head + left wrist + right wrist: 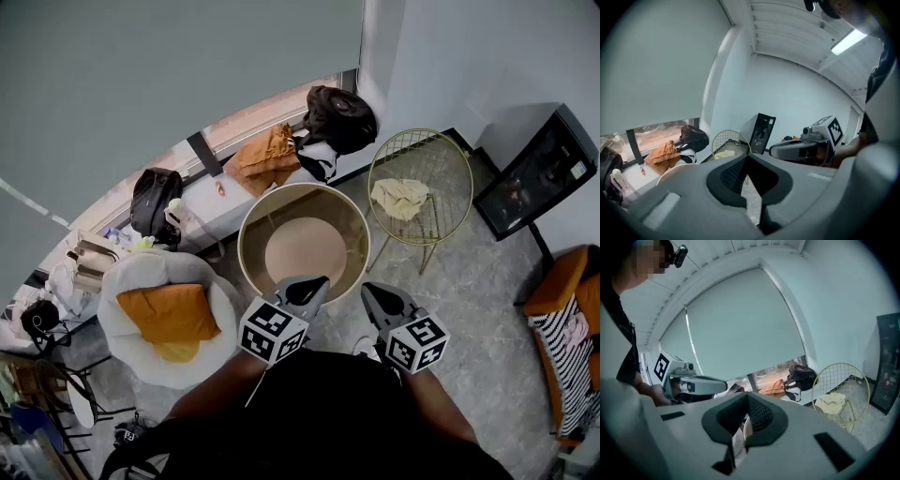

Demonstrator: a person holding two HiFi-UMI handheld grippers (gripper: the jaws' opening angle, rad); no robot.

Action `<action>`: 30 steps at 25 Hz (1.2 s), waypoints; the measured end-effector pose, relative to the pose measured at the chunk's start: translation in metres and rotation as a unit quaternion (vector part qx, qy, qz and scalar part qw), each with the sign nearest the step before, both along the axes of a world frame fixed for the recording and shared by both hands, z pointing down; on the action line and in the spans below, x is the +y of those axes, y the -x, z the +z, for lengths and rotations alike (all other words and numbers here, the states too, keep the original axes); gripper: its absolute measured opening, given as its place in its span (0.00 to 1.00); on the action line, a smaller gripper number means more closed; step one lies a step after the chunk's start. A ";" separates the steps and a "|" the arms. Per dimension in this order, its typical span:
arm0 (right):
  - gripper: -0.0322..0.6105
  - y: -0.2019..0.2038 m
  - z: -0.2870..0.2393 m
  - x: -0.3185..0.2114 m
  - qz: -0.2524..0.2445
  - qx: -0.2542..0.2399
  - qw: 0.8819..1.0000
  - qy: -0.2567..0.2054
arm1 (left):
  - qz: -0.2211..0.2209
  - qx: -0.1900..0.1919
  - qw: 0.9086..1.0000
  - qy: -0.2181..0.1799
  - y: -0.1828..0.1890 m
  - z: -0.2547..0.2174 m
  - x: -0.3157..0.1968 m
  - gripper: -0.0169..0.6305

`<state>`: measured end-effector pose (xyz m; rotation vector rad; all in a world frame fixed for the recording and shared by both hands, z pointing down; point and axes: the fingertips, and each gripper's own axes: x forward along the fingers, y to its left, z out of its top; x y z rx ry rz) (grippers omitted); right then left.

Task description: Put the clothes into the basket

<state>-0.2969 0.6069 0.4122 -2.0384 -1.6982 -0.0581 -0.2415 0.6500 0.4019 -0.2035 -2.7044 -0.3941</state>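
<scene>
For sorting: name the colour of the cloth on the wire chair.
The cloth is pale cream; the head view shows it best.

Blk backpack (339, 117) nr wire chair (448, 167) — orange cushion (169, 312) well apart.

Seen from above, a person holds two grippers out ahead of the body, side by side and near each other, both angled slightly downward. The left gripper (306, 286) has its jaws closed tip to tip with nothing between them. The right gripper (374, 294) is closed and empty too. The left forearm (214, 392) and right forearm (437, 412) reach forward.
</scene>
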 end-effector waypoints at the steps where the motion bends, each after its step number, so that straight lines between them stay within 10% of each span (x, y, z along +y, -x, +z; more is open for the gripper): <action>1: 0.07 -0.001 0.000 0.000 -0.002 -0.001 1.000 0.001 | 0.000 0.000 1.000 0.000 0.000 0.000 -0.001 0.03; 30: 0.07 -0.028 0.002 0.007 0.019 0.017 1.000 0.001 | 0.034 0.020 0.999 -0.015 -0.017 0.013 0.005 0.03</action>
